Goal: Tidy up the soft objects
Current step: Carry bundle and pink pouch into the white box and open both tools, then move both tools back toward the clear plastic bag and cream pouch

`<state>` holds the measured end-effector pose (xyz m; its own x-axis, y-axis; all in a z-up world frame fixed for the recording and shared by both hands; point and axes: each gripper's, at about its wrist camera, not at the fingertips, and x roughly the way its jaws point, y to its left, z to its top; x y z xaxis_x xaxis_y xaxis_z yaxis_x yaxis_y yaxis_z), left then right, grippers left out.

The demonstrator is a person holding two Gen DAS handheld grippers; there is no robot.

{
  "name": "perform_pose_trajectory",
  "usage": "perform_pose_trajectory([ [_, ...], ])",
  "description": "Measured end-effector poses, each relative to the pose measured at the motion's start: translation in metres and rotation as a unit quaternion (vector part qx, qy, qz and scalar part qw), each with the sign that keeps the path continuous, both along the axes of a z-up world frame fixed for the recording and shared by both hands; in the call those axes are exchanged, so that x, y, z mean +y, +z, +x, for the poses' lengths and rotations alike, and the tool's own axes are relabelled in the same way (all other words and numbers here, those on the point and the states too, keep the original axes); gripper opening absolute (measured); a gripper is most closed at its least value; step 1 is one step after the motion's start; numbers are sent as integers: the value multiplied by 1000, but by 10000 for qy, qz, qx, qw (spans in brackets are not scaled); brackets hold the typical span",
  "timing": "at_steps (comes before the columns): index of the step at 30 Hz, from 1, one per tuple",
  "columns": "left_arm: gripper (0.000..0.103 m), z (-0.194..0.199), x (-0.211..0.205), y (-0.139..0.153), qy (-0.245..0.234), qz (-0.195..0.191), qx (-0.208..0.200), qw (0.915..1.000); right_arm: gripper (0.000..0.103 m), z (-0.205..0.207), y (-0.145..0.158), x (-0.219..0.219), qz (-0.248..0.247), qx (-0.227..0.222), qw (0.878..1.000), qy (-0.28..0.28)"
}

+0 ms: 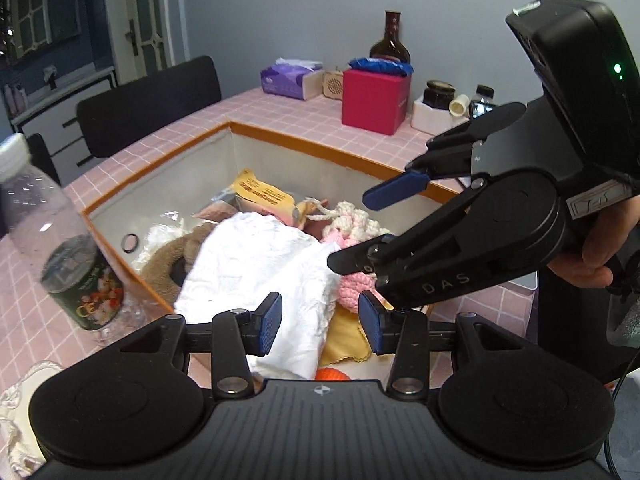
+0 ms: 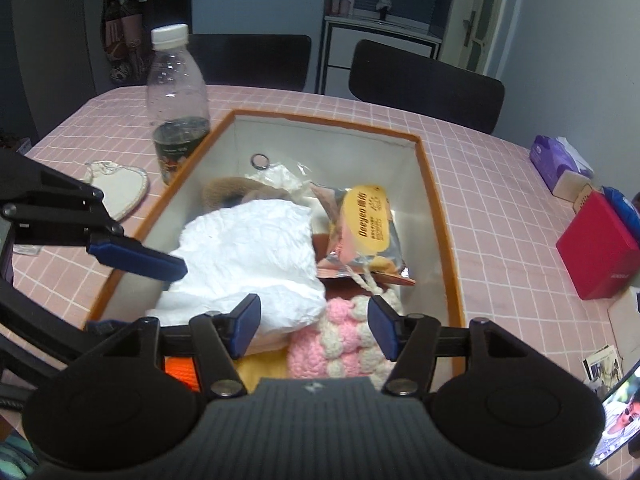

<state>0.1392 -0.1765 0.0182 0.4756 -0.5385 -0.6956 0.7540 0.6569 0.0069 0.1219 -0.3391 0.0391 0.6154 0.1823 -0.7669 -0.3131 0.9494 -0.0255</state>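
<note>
Box (image 2: 438,216) open-topped; bottle (image 2: 178,100) beside left rim; far floor bare.

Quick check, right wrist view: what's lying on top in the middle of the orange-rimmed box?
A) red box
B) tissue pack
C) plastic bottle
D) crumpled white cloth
D: the crumpled white cloth lies on top of the pile inside the orange-rimmed box; the red box and plastic bottle stand outside on the pink tablecloth.

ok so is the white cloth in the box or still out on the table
In the box. The crumpled white cloth lies inside the orange-rimmed box, on top of the other items, neither gripper holding it.
</note>
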Motion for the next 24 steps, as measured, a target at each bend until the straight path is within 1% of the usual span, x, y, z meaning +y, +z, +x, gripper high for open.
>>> perform_pose_trajectory([
  [4,50,-13,20,5,365,-196,-295,9987,66,-9,6,10,-22,-172,9998,87],
  [7,50,-20,38,6,670,-378,-453,9960,70,-18,13,18,-71,-368,9992,115],
  [9,50,-24,51,6,889,-507,-561,9932,75,-25,17,25,-53,-490,9987,159],
  [15,50,-37,96,8,1502,-861,-851,9812,77,-45,27,55,81,-799,9963,304],
  [20,50,-49,128,7,1929,-886,-1078,9712,81,-58,24,94,15,-1053,9924,638],
  [24,51,-56,153,1,2270,-802,-1188,9633,81,-61,12,125,154,-1034,9906,887],
])
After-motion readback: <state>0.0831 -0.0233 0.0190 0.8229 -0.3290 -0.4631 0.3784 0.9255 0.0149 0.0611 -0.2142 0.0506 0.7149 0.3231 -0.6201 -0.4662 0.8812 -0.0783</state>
